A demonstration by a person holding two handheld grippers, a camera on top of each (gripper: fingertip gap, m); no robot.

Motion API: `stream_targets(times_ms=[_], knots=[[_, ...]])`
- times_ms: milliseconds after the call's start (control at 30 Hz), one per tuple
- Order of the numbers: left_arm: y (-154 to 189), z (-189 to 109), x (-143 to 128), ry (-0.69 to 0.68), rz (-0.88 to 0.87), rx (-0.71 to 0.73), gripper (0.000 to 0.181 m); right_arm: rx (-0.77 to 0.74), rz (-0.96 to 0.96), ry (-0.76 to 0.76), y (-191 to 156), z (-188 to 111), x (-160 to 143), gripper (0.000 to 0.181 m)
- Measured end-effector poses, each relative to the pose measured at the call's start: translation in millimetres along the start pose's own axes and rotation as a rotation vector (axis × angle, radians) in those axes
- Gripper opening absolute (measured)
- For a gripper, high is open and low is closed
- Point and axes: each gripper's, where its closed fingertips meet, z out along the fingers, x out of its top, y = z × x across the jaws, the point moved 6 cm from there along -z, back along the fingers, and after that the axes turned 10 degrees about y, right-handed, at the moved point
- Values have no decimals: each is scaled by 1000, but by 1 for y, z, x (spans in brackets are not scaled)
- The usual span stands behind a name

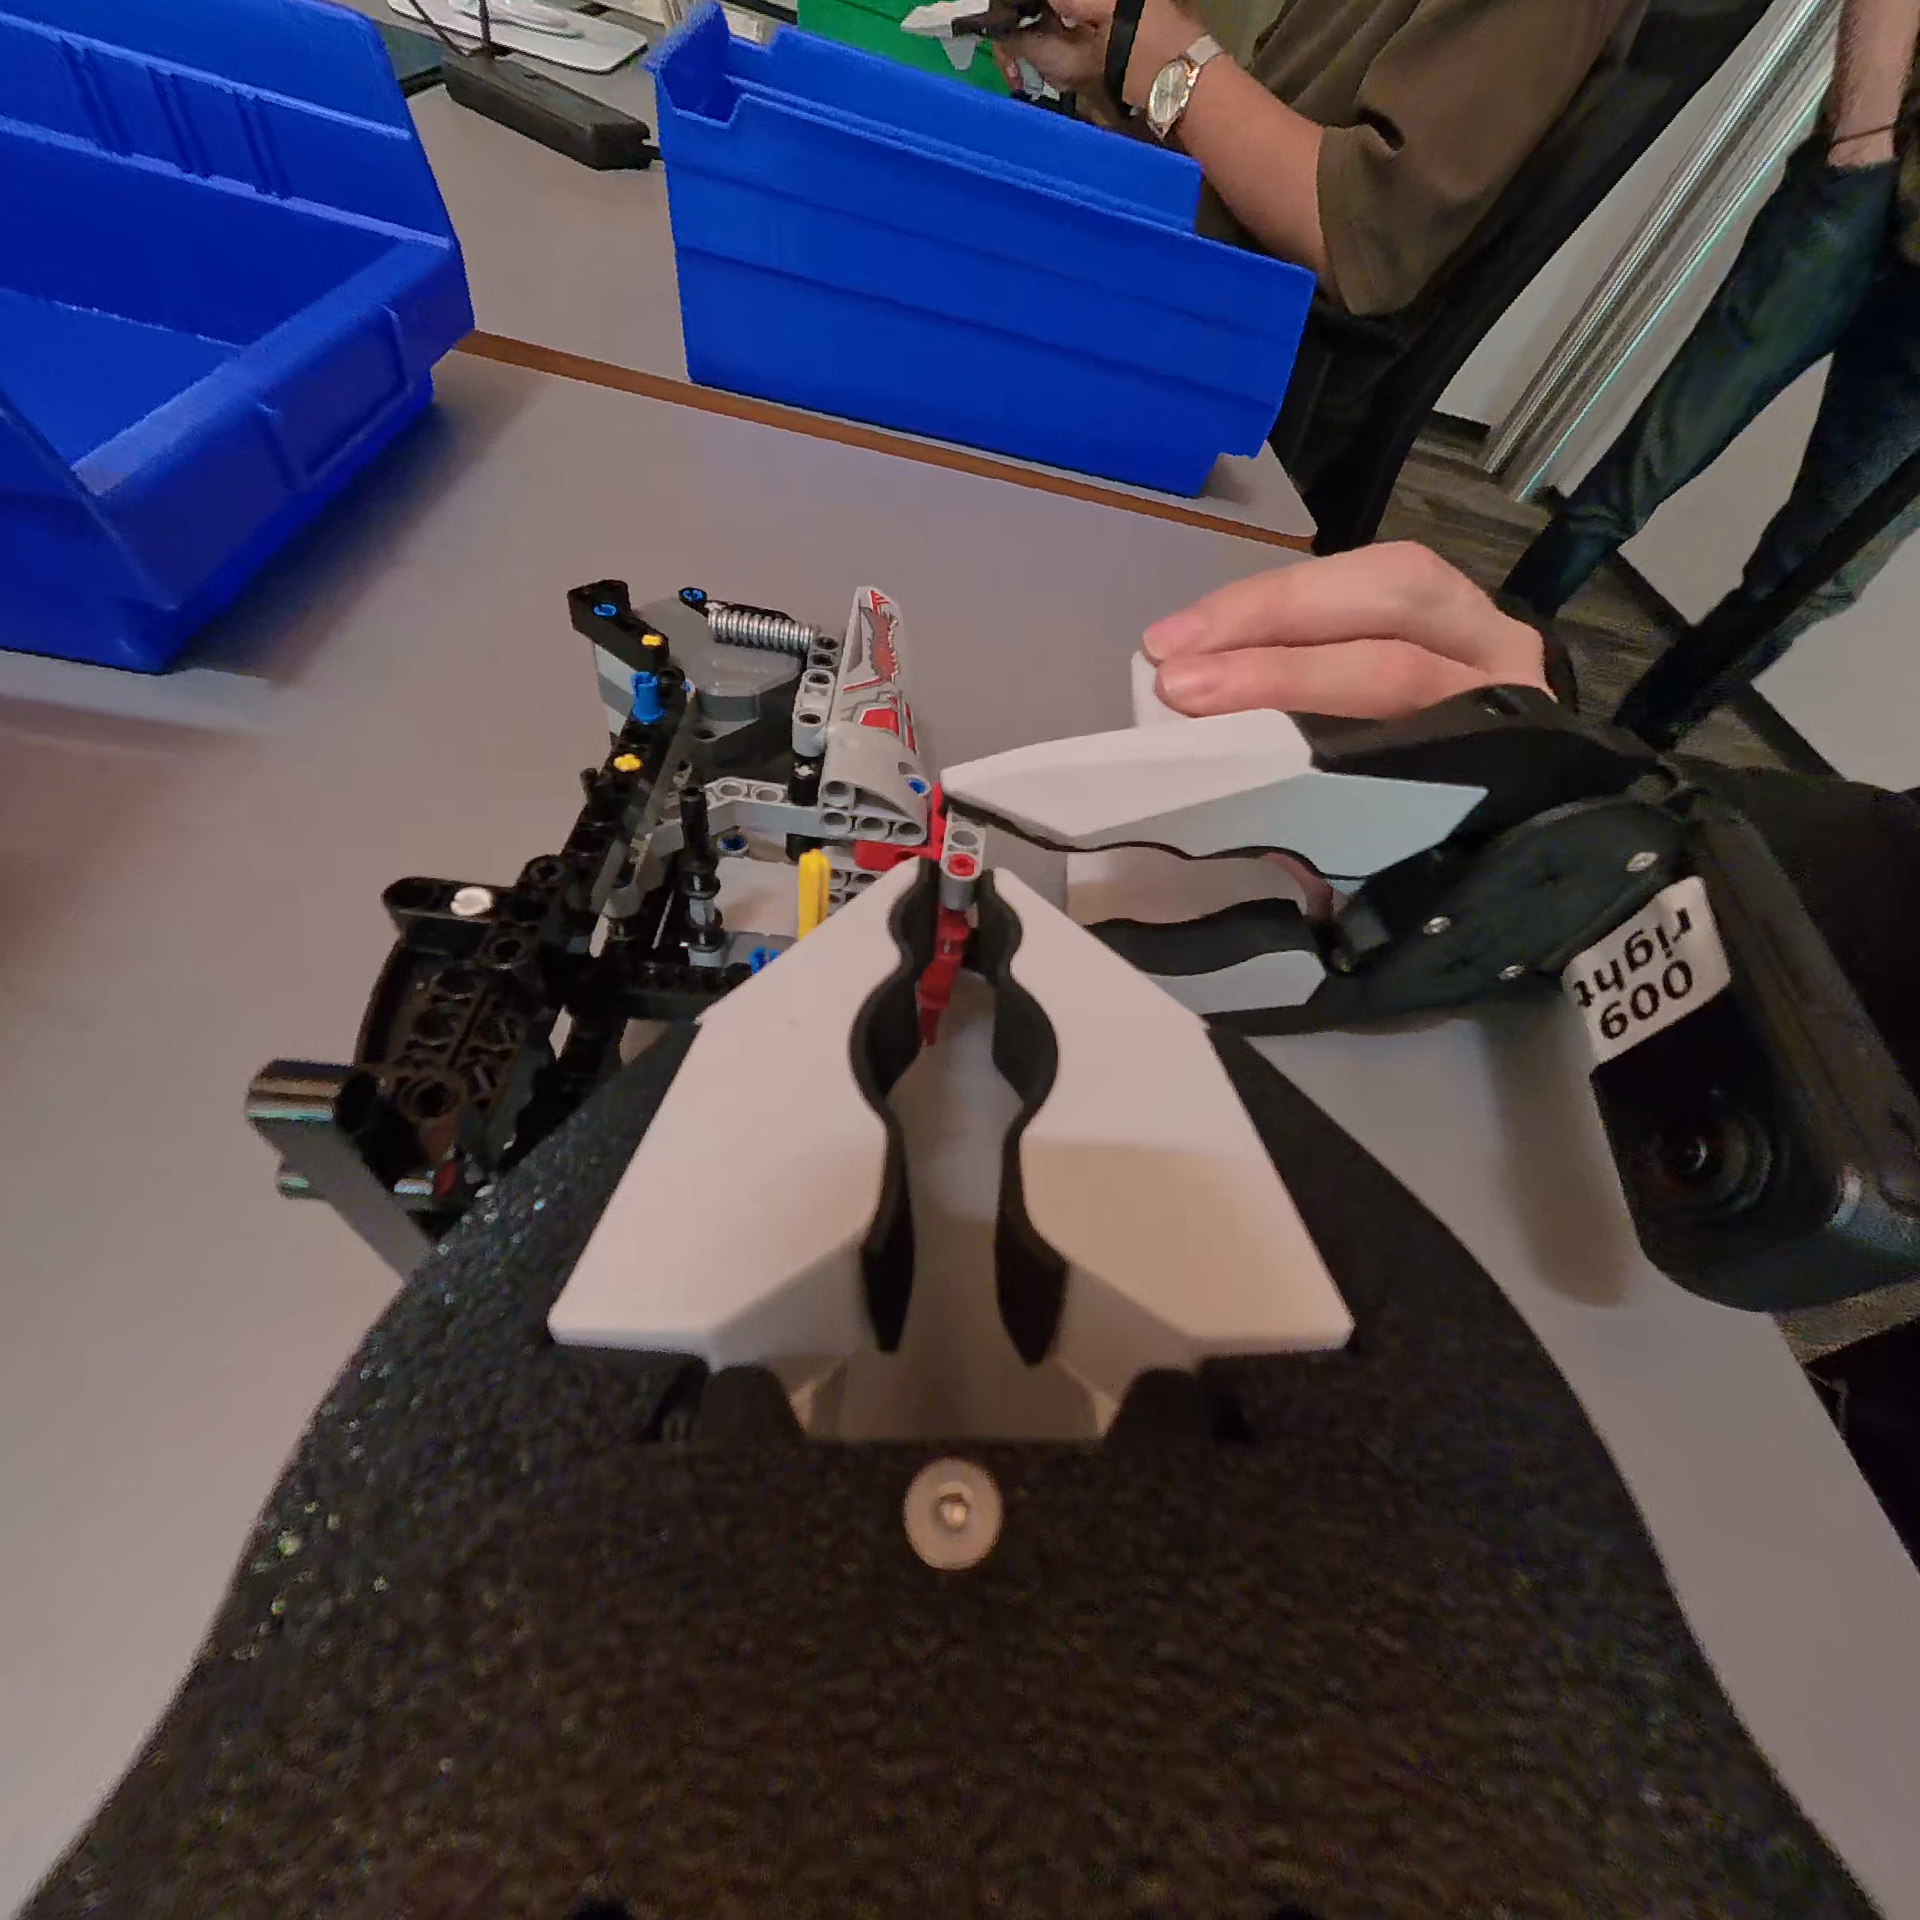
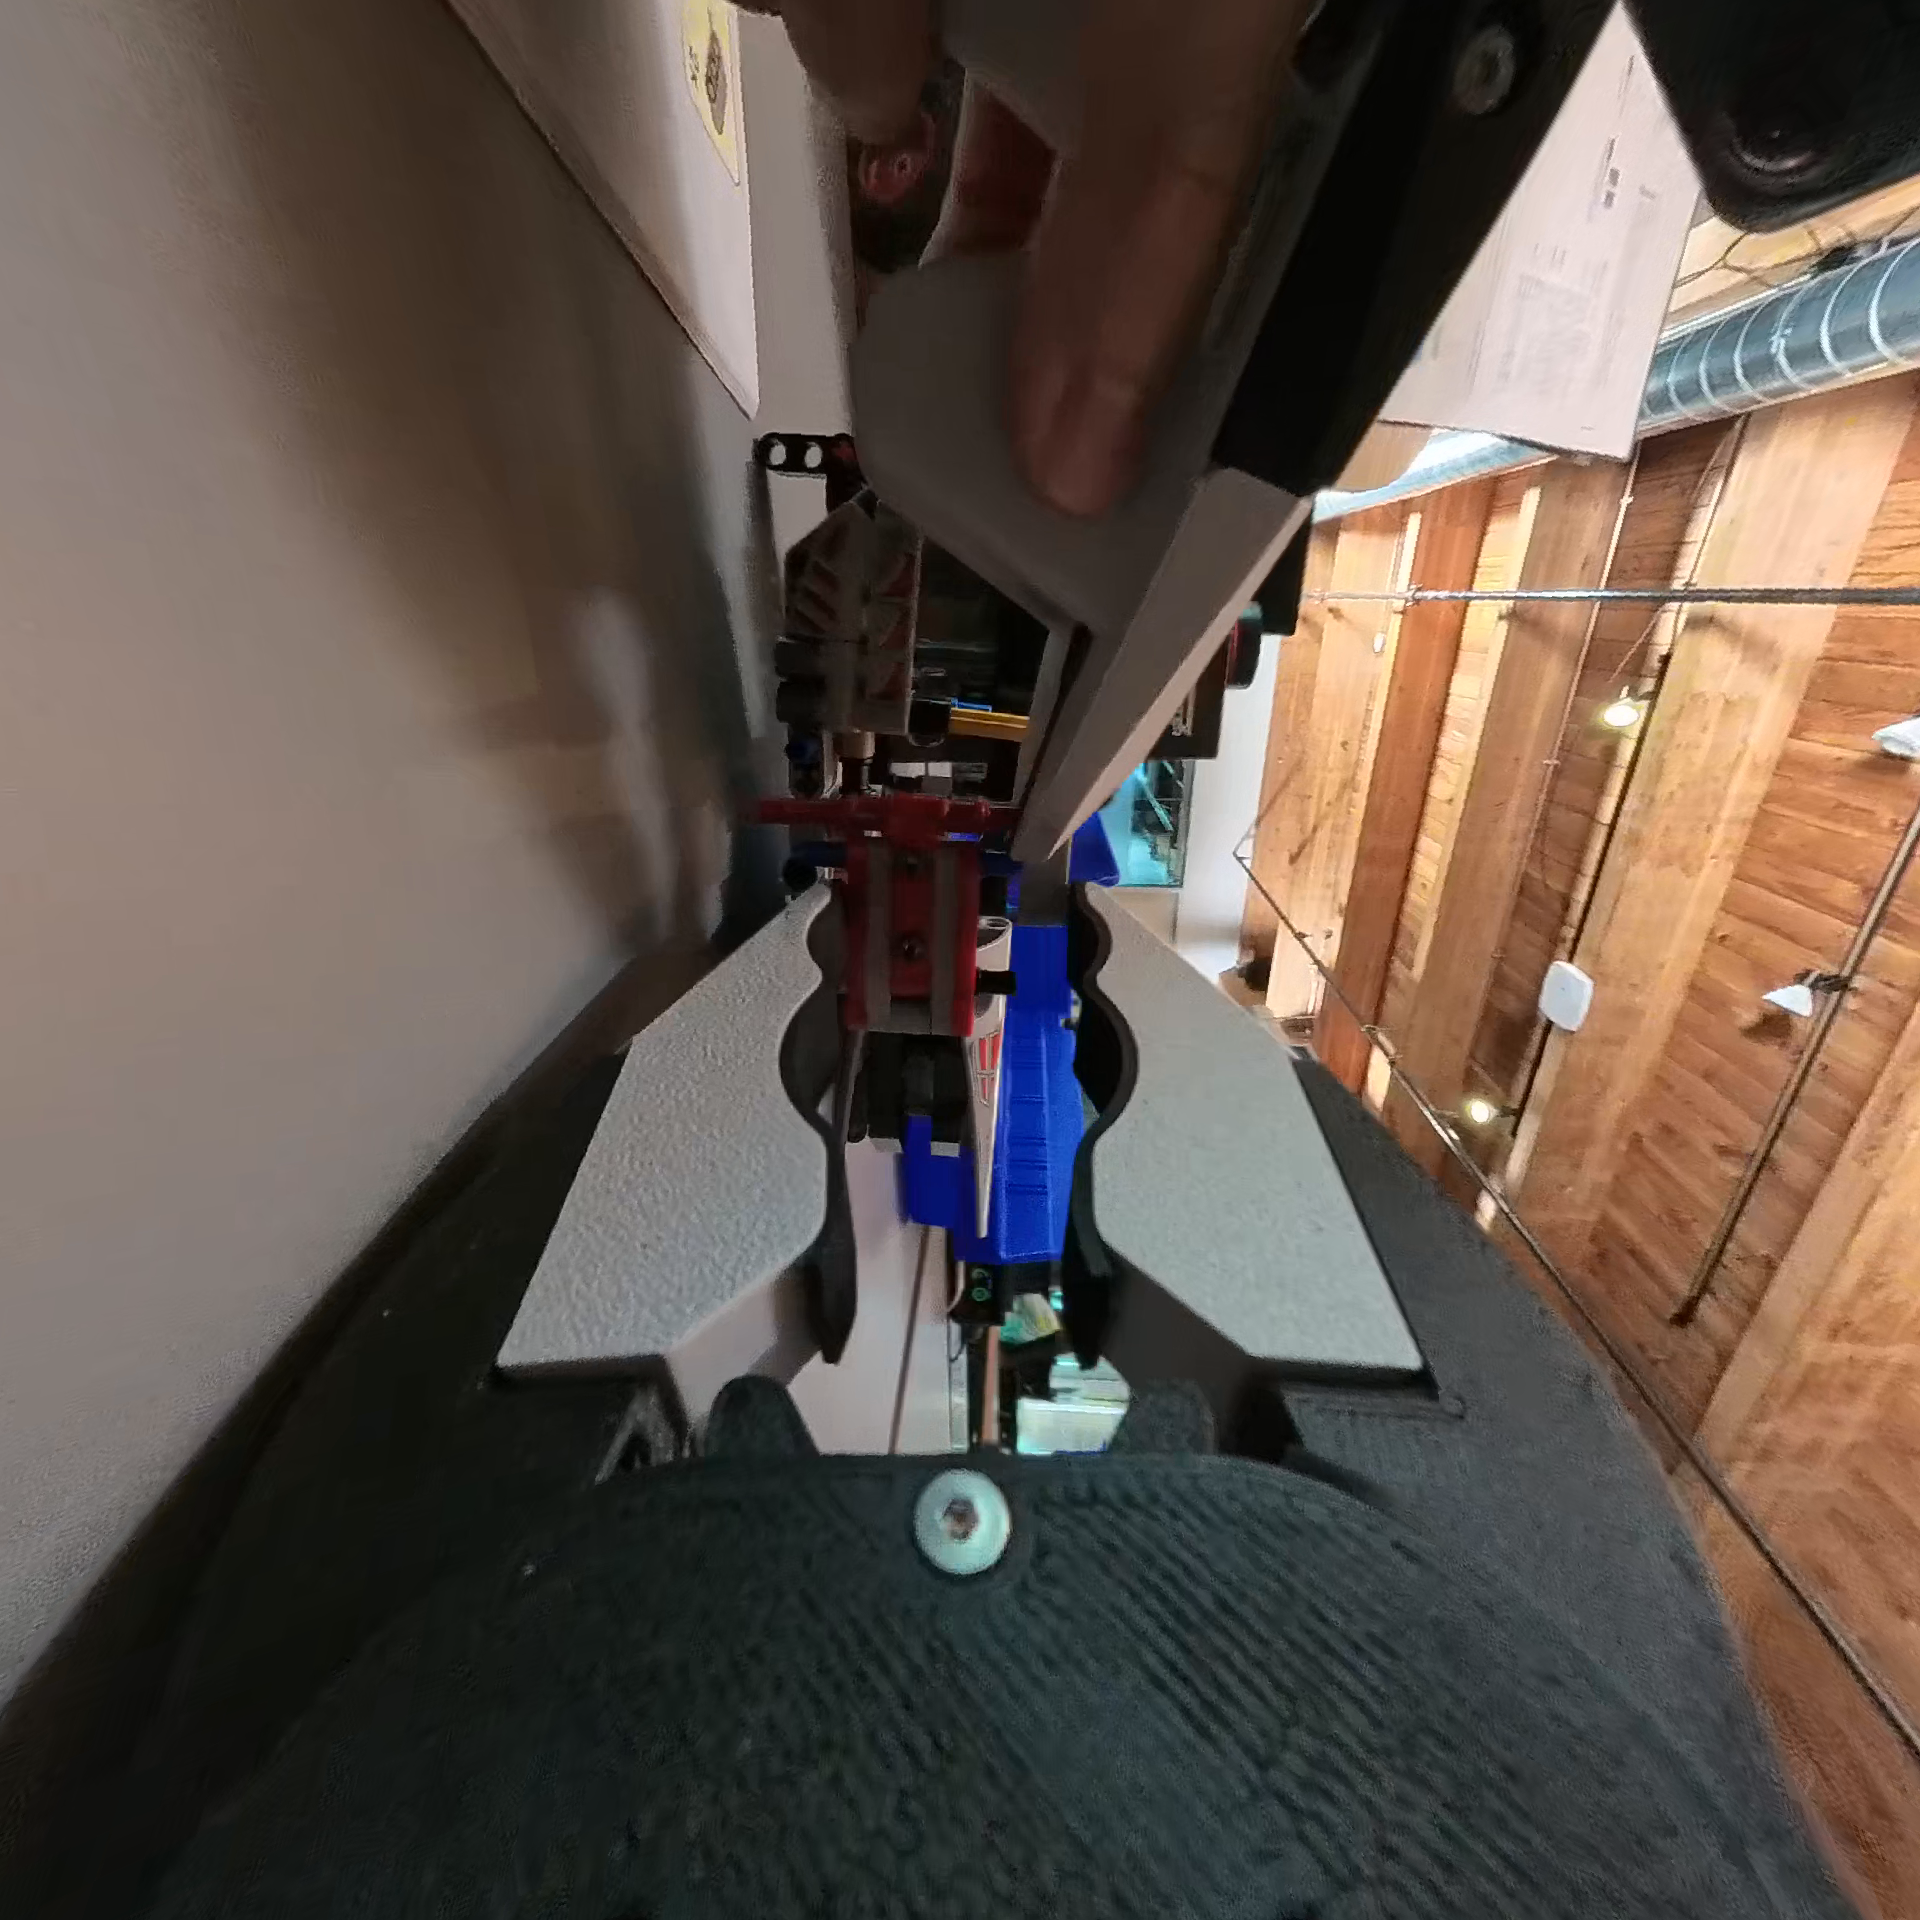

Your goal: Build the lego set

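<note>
A half-built lego model (image 1: 727, 748) of black and grey beams, with a spring and a white and red panel, lies on the grey table (image 1: 312, 831). My left gripper (image 1: 951, 894) is shut on a thin red piece (image 1: 940, 966) at the model's near end. My right gripper (image 1: 1023, 862) comes in from the right, turned on its side. In the right wrist view, my right gripper (image 2: 956, 904) is open and straddles the model's red and grey block (image 2: 909, 935), with a gap on one side. The left gripper's finger (image 2: 1132, 675) points down at that block from above.
Two blue bins (image 1: 187, 312) (image 1: 935, 270) stand behind the model. A person in a brown shirt (image 1: 1403, 156) stands at the far table. A hand (image 1: 1351, 634) rests on the right gripper. The table's edge (image 1: 1766, 1558) runs along the right.
</note>
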Motion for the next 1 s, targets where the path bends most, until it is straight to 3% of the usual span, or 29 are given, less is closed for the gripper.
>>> stream_targets(times_ms=[233,367,467,500,633,733,867,1000], knots=[[-8,-4,4,20,-45,16,5,-45,-119,14,7,9,2,56],[-12,-9,9,26,-28,46,5,7,-137,98,11,13,4,50],[-19,-12,9,32,-59,47,5,100,-106,155,14,20,1,47],[-21,-14,10,43,-71,51,5,99,-71,169,20,22,1,57],[-31,-20,11,36,-83,56,5,-12,113,229,26,30,-6,75],[-33,-21,8,31,-83,51,5,-21,17,218,18,34,-3,68],[-32,-20,4,6,-61,21,5,8,60,214,8,34,-3,61],[-33,-22,7,38,-15,27,5,16,31,207,3,32,0,41]])
